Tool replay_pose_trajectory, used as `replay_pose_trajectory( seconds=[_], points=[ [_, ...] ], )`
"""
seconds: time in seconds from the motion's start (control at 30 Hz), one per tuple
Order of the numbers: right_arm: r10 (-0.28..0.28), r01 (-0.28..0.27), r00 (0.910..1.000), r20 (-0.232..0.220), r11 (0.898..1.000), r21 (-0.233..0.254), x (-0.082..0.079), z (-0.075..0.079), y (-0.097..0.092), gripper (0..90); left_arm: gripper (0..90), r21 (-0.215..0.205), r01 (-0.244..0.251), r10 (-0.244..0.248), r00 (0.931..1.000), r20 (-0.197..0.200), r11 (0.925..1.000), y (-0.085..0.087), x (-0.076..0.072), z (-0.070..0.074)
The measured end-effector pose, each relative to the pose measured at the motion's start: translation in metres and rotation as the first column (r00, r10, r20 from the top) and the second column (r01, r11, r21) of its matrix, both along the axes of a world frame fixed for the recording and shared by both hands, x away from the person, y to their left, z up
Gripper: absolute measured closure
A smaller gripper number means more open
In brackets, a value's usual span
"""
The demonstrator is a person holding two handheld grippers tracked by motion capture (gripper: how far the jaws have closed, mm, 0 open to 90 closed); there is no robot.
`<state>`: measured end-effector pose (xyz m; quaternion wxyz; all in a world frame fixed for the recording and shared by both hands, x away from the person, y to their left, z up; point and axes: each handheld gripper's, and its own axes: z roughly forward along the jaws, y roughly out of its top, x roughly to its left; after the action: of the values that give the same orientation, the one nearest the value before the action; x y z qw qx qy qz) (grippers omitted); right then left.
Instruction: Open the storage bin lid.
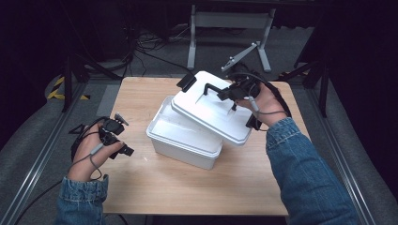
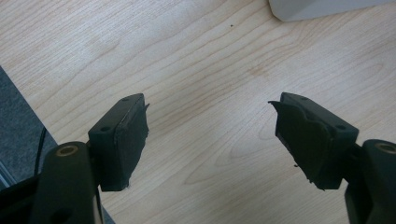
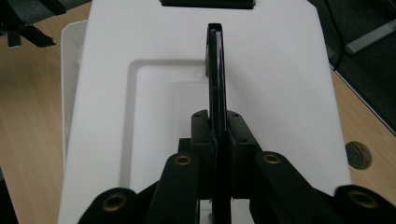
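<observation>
- The right hand-held gripper (image 3: 219, 140) clenches the lid's black handle (image 3: 215, 70), so the white lid (image 1: 211, 110) hangs tilted over the open box (image 1: 185, 140).
- The left hand-held gripper (image 2: 210, 135) rests released above the tabletop (image 2: 201, 60), clear of the work.

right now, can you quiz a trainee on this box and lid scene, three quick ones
1. True or false: the lid lies flat and square on the white box.
2. What does the right gripper clamp? A) the box rim B) the lid's black handle C) nothing
3. How do the left gripper's jaws stand, and what is between them?

Key: 1 false, it is tilted and shifted off. 2 B. 3 open, nothing between them.
</observation>
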<state>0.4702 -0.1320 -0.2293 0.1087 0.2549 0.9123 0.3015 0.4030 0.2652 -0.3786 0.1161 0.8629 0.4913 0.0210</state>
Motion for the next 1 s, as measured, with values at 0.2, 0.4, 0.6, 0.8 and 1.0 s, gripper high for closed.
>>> replay_pose_trajectory(
  seconds=[0.2, 0.4, 0.6, 0.8, 1.0],
  points=[
    [-0.060, 0.060, 0.9982, -0.002, 0.998, 0.003, 0.004, 0.001, -0.025, 84.1, 26.3, -0.001, 0.000, 0.000, 1.0000, -0.006, 1.0000, 0.000, 0.000, -0.001],
    [-0.125, 0.125, 0.9921, -0.011, 0.992, -0.008, 0.008, -0.001, -0.048, 84.1, 26.3, 0.001, 0.000, 0.000, 1.0000, -0.003, 1.0000, -0.002, 0.001, -0.002],
    [-0.190, 0.190, 0.9816, -0.014, 0.982, -0.012, 0.013, -0.003, -0.074, 84.1, 26.3, 0.003, 0.003, -0.003, 1.0000, -0.004, 1.0000, -0.002, 0.001, -0.002],
    [-0.227, 0.227, 0.9736, -0.021, 0.974, -0.007, 0.016, -0.004, -0.089, 84.1, 26.3, 0.001, 0.004, -0.004, 1.0000, -0.005, 1.0000, -0.002, 0.001, -0.002],
    [-0.266, 0.266, 0.9636, -0.027, 0.964, -0.016, 0.022, -0.008, -0.104, 84.1, 26.3, 0.009, 0.009, -0.009, 0.9999, -0.010, 0.9999, -0.002, 0.001, -0.002]
  ],
)
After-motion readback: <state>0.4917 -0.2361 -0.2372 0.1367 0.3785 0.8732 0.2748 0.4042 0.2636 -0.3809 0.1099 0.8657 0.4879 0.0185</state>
